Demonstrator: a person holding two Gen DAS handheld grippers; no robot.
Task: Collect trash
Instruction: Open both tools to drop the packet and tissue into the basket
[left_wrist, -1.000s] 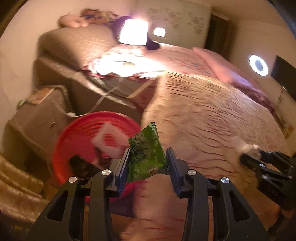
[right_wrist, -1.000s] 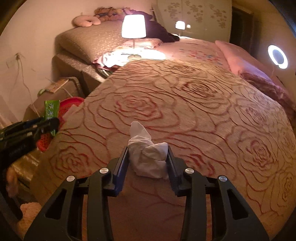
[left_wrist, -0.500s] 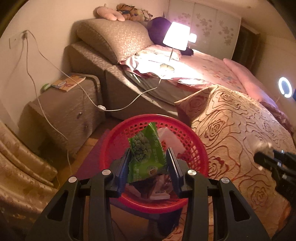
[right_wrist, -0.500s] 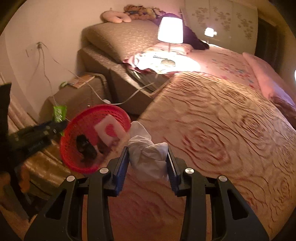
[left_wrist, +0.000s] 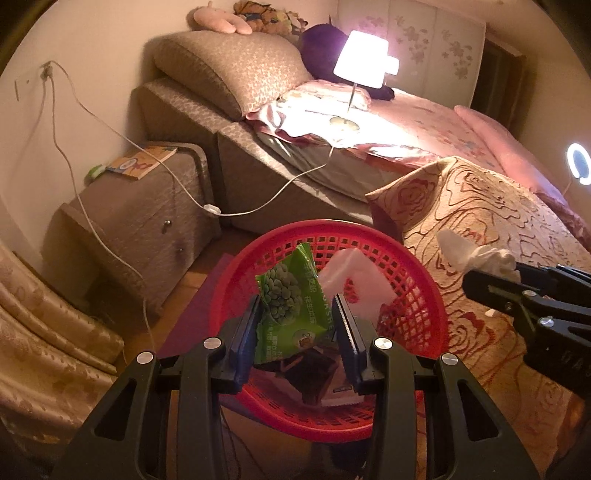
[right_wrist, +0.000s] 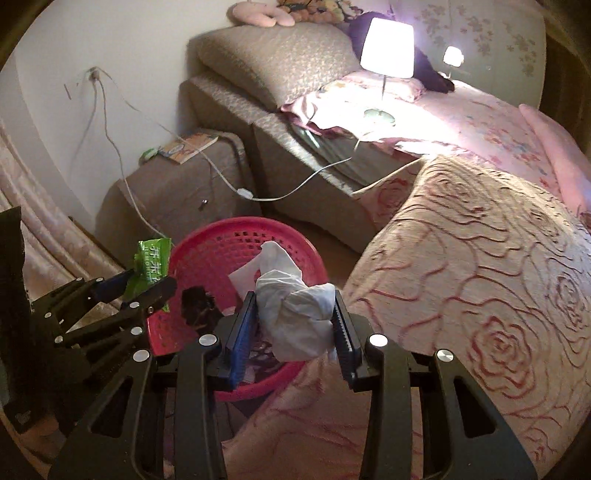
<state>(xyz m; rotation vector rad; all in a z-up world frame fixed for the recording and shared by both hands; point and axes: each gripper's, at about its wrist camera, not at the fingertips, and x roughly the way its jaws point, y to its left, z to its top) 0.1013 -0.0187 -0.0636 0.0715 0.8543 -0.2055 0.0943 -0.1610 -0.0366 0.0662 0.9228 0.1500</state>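
- Lamplight warms a bedroom: a lit lamp (left_wrist: 361, 59) stands on the bed, whose rose-patterned bedspread (left_wrist: 491, 221) hangs over the near corner, and a padded nightstand (left_wrist: 147, 206) sits by the wall.
- On the floor between nightstand and bed stands a red basket (left_wrist: 417, 295), already holding a white scrap and some dark litter.
- The left gripper (left_wrist: 299, 328) has its jaws part-way closed, clamping a green snack packet (left_wrist: 291, 295); the packet stands up between the pads, directly over the basket's opening.
- The right gripper (right_wrist: 295, 325) is likewise narrowed onto a crumpled white tissue (right_wrist: 295, 299), pinched from both sides and poking up above the pads.
- That tissue hangs over the basket's rim on the side nearest the bedspread.
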